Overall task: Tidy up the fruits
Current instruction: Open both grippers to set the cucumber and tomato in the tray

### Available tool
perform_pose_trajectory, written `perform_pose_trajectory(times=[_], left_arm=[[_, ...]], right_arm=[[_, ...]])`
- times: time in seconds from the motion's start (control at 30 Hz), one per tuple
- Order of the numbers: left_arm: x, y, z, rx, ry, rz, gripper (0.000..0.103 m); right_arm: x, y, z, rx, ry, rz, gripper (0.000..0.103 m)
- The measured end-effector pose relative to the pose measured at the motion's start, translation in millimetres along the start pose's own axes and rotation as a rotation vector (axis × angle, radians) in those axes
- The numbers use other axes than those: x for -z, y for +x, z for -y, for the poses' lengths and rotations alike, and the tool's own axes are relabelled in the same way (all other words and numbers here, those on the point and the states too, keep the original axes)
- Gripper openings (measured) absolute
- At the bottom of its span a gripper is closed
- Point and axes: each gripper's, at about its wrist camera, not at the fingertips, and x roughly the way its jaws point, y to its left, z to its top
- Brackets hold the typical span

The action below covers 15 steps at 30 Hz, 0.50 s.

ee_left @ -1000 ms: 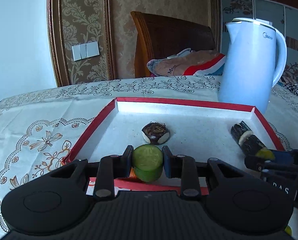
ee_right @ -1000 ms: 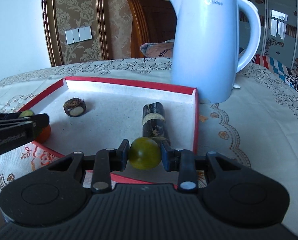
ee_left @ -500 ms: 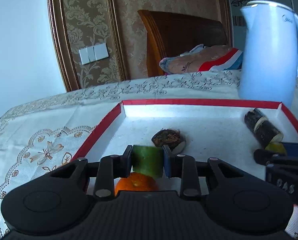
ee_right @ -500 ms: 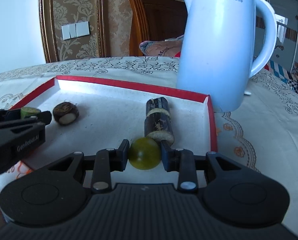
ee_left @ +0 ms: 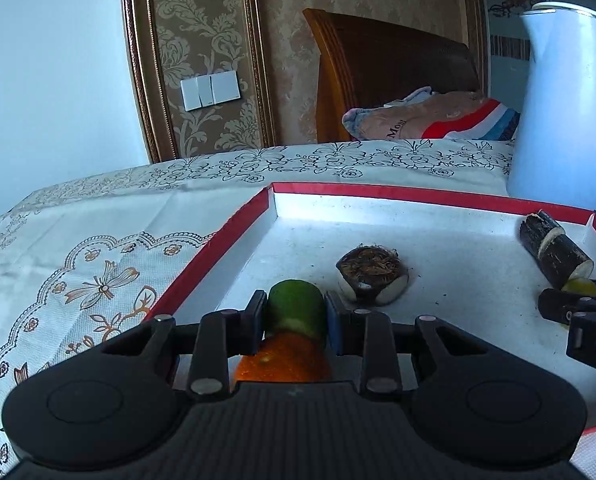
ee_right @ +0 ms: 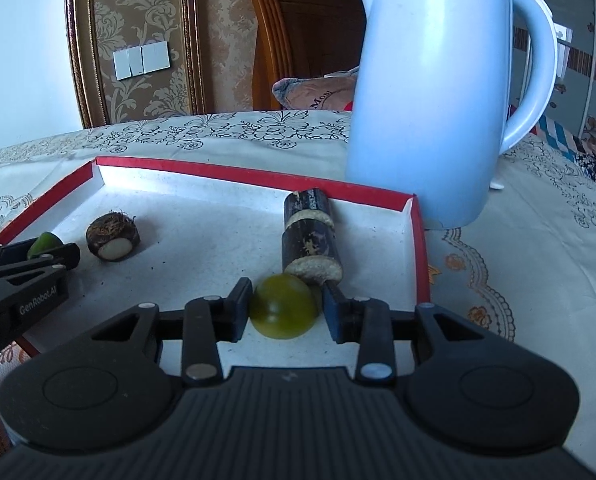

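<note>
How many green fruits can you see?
2. One green-and-orange fruit is clamped in the left gripper over the tray; a round green fruit sits between the right gripper's opening jaws.

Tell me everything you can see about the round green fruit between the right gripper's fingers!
The round green fruit is smooth, shiny and olive-green, with a small dimple. It sits low over the near part of the red-edged tray, just in front of the dark cane piece. The right gripper is opening, with a gap showing beside the fruit.
</note>
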Motion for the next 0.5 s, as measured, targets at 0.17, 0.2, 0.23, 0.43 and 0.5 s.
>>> perform_pose_trajectory(times=[0.17,0.2,0.23,0.43,0.5], left_arm=[[1,-2,-6,0.012,-0.026,0.001,0.033],[1,-1,-6,0.008,-0.029,-0.002,0.036],[2,0,-7,0.008,-0.035,-0.009,0.048],[3,3,-16,0.026,-0.085,-0.043,0.066],[4,2,-16,0.024,-0.082,-0.040,0.066]], right_arm=[[1,-1,1,0.012,0.000,0.002,0.045],[1,-1,2,0.015,0.000,0.000,0.051],[1,-1,2,0.021,0.002,-0.001,0.052],[2,-1,5,0.029,0.000,0.003,0.061],[2,-2,4,0.030,-0.003,0.009,0.067]])
